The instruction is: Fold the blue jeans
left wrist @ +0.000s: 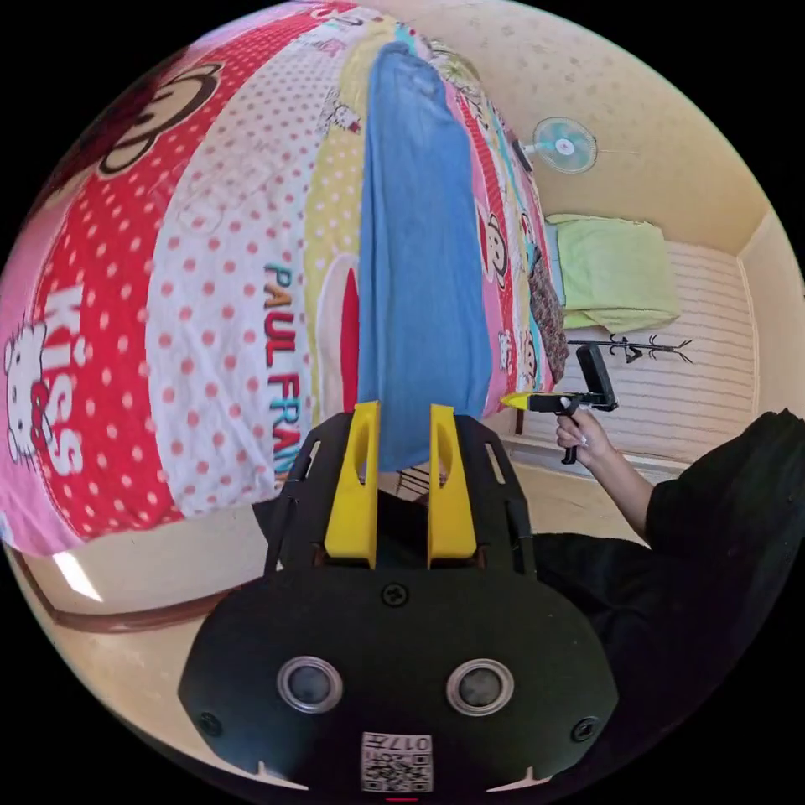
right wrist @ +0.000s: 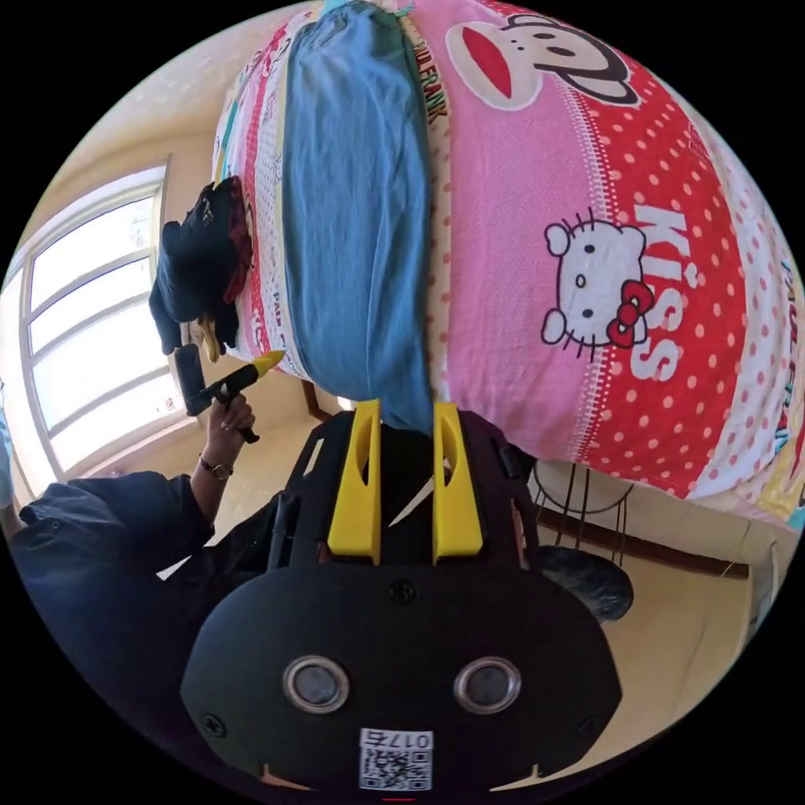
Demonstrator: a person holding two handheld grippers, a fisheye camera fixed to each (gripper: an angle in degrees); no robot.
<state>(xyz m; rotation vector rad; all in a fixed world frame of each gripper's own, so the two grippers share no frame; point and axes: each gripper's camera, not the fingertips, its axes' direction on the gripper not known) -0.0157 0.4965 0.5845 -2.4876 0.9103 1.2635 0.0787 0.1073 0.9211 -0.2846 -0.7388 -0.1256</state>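
Blue jeans [left wrist: 423, 251] are laid out lengthwise as a long narrow strip on a bed covered by a patterned bedspread [left wrist: 210, 277] of pink, red polka-dot and yellow panels with cartoon prints; in the right gripper view the same jeans [right wrist: 356, 210] are seen running down the cover [right wrist: 587, 251] to its near edge. The near end of the denim is seen hanging over the bed edge, between the yellow jaws of the left gripper [left wrist: 402, 419] in its own view. The jaws are spread with a gap between them, and no pressing on the cloth can be made out. In the right gripper view the right gripper [right wrist: 402, 415] is held at the edge of the jeans, jaws likewise parted, with the denim just above the tips; contact cannot be told. Each gripper is also caught by the other camera: the right gripper [left wrist: 513, 402] is seen gripped by a hand [left wrist: 583, 436] off the side of the bed, and the left gripper [right wrist: 270, 361] is seen held by a hand [right wrist: 228, 419] with a band at the wrist. A dark garment [right wrist: 197, 264] is heaped at the bed's far side. A wall fan [left wrist: 563, 144], a green cloth [left wrist: 616, 272] and a window [right wrist: 84, 335] are noted beyond.
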